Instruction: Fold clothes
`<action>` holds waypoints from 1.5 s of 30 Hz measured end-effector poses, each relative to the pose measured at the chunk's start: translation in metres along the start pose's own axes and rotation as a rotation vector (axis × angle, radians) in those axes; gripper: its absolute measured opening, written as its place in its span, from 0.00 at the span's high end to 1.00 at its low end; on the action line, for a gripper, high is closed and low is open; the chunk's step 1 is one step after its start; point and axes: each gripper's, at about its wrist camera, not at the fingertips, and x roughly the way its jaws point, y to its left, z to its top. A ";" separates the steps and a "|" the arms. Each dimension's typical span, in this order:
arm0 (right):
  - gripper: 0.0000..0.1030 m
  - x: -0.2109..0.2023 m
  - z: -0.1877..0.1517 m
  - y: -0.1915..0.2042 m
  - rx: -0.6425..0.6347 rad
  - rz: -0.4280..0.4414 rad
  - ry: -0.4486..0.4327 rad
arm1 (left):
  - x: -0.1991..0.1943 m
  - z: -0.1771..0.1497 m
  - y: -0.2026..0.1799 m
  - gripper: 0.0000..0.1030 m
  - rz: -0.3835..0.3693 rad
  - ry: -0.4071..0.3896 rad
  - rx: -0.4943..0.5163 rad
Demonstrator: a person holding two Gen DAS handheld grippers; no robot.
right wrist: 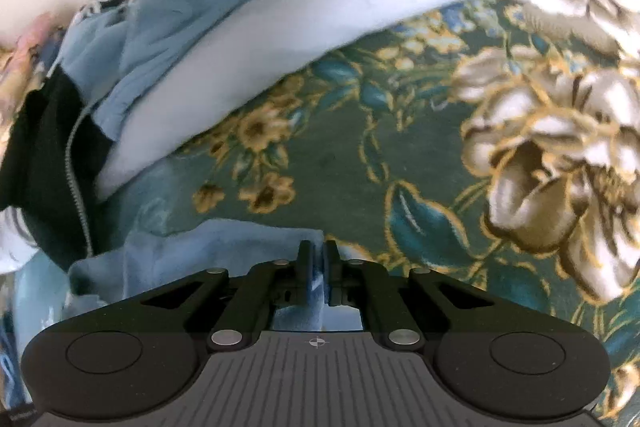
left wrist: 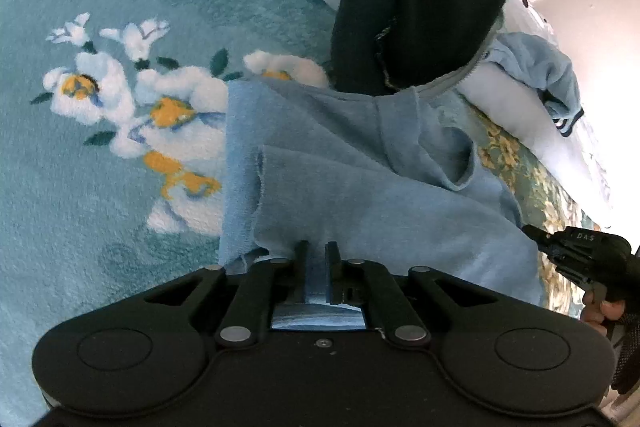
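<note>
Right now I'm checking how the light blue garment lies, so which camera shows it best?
The left wrist view: the light blue garment spreads across the floral blanket, its near edge pinched in the left gripper. The right wrist view shows only a bunched corner clamped in the right gripper.

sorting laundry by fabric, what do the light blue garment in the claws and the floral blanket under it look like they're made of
Light blue garment: looks like soft brushed knit or fleece; matte, fuzzy nap, limp folds, raw-looking edge.
Floral blanket: seemingly plush synthetic pile; dense tufts, faint sheen, pattern blurred by the fibres.
</note>
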 end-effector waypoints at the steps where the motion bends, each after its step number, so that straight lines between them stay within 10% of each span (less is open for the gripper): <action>1: 0.94 -0.005 0.000 0.001 -0.004 0.010 -0.010 | -0.003 0.000 -0.002 0.92 -0.007 -0.002 0.006; 12: 0.77 -0.070 -0.044 -0.007 -0.094 0.071 0.020 | -0.067 -0.018 0.009 0.79 0.019 -0.081 -0.002; 29: 0.67 -0.129 -0.214 -0.079 -0.132 0.010 0.429 | -0.126 -0.194 0.056 0.64 0.213 0.204 -0.079; 45: 0.79 -0.131 -0.256 -0.085 0.047 -0.029 0.390 | -0.123 -0.210 0.091 0.61 0.046 0.289 0.004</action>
